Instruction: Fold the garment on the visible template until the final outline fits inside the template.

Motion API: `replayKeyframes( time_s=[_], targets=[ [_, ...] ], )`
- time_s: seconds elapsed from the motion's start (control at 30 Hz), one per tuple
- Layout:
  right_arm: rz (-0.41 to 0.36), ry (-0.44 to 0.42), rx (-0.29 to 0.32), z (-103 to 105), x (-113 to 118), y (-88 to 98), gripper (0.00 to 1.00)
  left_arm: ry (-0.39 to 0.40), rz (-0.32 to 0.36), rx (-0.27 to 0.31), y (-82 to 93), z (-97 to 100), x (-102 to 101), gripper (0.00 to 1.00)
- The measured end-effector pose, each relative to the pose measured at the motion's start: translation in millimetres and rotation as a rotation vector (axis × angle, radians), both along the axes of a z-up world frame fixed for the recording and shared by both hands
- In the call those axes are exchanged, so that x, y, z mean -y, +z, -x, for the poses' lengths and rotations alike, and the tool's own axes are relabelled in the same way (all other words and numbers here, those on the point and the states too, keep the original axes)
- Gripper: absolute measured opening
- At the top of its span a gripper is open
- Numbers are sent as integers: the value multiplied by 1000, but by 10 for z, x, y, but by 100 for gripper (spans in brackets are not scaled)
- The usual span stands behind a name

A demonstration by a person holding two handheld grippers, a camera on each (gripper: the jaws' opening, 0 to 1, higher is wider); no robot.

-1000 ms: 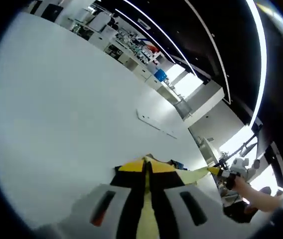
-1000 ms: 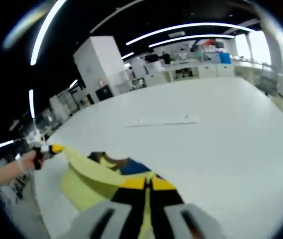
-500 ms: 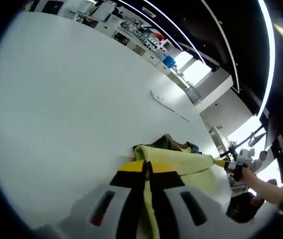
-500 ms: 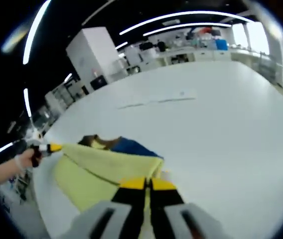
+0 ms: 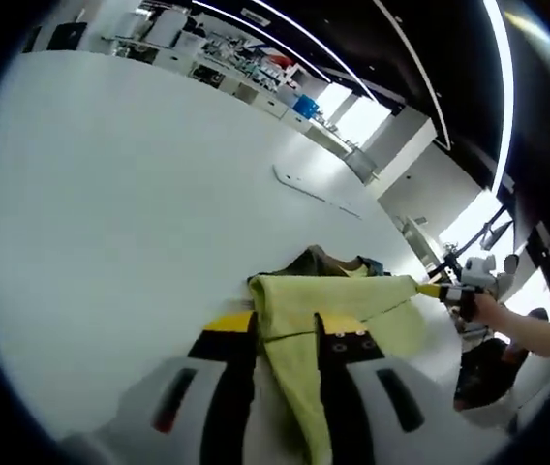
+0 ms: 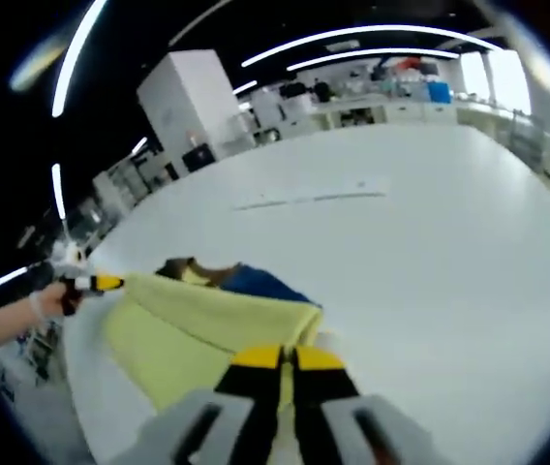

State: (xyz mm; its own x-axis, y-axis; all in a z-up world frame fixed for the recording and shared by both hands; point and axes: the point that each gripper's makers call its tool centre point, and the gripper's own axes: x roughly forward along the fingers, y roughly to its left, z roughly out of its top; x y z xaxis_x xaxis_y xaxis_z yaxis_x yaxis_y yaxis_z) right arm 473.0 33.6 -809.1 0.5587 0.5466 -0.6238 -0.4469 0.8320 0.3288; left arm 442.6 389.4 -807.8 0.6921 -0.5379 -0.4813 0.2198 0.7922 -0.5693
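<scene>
A yellow garment (image 5: pixel 338 298) with blue and dark parts lies bunched on the white table (image 5: pixel 110 194), pulled into a band between both grippers. My left gripper (image 5: pixel 287 327) is open, its jaws apart, and the yellow fabric runs loosely between them. In the right gripper view the garment (image 6: pixel 207 315) stretches to the left gripper (image 6: pixel 96 283) at its far corner. My right gripper (image 6: pixel 283 356) is shut on the garment's near edge, and it appears as well in the left gripper view, the right gripper (image 5: pixel 444 290) in a hand. A blue part (image 6: pixel 256 284) peeks out behind the yellow fold.
A thin pale strip (image 6: pixel 314 199) lies farther out on the table, the same strip (image 5: pixel 314 191) in the left gripper view. A hand (image 6: pixel 33 305) holds the far gripper at the table's edge. Lab benches and a white cabinet (image 6: pixel 193 107) stand beyond the table.
The left gripper's jaws have parted from shut. The garment, held up a second ago, has come down and stretched into a flat band between the two grippers.
</scene>
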Motion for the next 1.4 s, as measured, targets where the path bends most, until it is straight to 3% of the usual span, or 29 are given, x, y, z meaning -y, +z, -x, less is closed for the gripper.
replayKeyframes(
  time_s=[0.23,0.37,0.4,0.47,0.63,0.8,1.13,1.3,1.4],
  targets=[
    [19,83,86,-10,-24,58,42,-88,-57,42,26,74,85,37],
    [8,144,94,102,-90,55,63,-135,-60,59,49,125,157,43],
    [11,168,100,117,-109,43,67,-171,-95,89,50,135,173,47],
    [6,191,99,152,-145,56,74,-185,-92,89,53,159,200,54],
    [-10,224,95,244,-249,57,74,-246,-64,138,154,179,309,59],
    [-25,234,93,222,-297,46,70,-287,-68,120,95,199,326,59],
    [-60,259,79,237,-471,14,65,-301,-34,114,86,173,410,57],
    [-74,265,65,216,-523,-38,63,-305,-30,74,-49,143,396,56],
    [-84,267,60,218,-545,-26,62,-323,-14,83,-28,158,465,56]
  ],
)
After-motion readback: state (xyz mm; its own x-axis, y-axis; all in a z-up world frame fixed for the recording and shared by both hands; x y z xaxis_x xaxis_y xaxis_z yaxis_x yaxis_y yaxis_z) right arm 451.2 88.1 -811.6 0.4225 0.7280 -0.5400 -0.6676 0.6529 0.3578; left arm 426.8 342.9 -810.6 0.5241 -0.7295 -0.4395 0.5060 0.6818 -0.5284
